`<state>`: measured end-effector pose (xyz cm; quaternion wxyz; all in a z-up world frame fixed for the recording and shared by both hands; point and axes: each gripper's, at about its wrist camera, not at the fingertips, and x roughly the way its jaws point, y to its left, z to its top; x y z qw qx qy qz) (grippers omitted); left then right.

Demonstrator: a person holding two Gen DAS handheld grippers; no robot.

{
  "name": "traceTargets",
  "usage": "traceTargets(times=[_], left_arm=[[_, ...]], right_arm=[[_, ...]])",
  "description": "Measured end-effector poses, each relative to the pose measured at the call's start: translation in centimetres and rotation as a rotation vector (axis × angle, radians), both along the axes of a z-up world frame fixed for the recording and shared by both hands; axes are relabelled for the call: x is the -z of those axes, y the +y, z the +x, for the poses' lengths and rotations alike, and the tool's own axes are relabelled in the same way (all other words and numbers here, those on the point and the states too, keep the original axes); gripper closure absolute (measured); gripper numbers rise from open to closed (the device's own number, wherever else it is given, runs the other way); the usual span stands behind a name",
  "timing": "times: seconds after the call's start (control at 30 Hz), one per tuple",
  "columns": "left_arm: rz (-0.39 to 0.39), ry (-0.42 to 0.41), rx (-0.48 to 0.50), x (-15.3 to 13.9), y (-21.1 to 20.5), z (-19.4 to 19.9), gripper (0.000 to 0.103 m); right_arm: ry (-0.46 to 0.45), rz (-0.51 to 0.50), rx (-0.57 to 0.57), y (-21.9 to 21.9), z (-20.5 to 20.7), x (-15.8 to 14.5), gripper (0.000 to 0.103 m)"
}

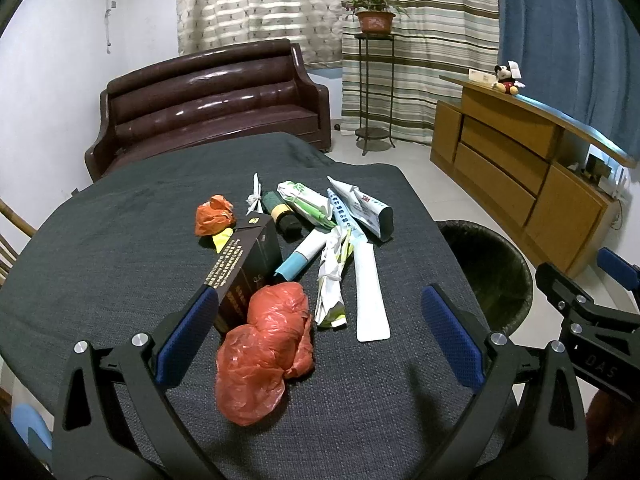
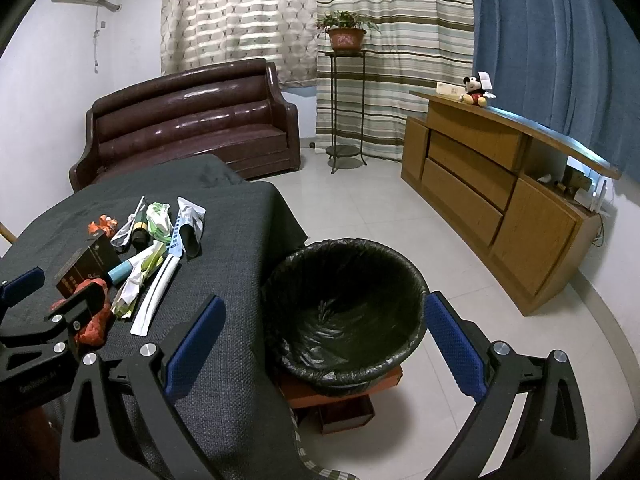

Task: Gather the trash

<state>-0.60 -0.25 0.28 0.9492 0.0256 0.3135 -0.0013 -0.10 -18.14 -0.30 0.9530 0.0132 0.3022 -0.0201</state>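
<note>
Crumpled red plastic bag (image 1: 264, 350) at bench (image 1: 100, 248) near edge, between wide-spread left hand-held gripper (image 1: 320, 336) fingers; right hand-held gripper (image 2: 322, 344), also wide, over black-lined bin (image 2: 344, 316).

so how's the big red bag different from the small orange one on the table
The red bag lies nearest the left tongs, between their open fingers; the orange bag sits further back, behind the black box. The red bag looks much bigger and spreads in two lumps; the orange bag is one tight ball. The red bag is a deeper red. Both are crumpled plastic on the dark cloth.
</note>
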Motion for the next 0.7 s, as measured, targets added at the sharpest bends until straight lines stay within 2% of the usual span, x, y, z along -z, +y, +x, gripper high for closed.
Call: traceTargets(times=[0.23,0.4,0.57,0.63,0.7], left_arm=[[-0.001,0.003,-0.003,0.0,0.0,0.0,0.004],[0.006,0.002,-0.023,1.0,1.7,-0.3,0.004],[0.009,0.021,-0.034,1.7,3.0,-0.6,0.006],[0.013,0.027,-0.038,1.6,3.8,-0.6,0.012],[0.013,0.033,-0.039,1.6,4.1,-0.3,0.014]], right_arm=[[0.002,-0.002,-0.002,0.1,0.0,0.1,0.006],[0.008,0.002,0.000,0.1,0.0,-0.2,0.006],[0.017,-0.001,-0.001,0.4,-0.2,1.1,0.007],[0.021,0.000,-0.003,0.7,0.1,1.2,0.007],[0.032,0.004,-0.007,0.8,0.8,1.0,0.007]])
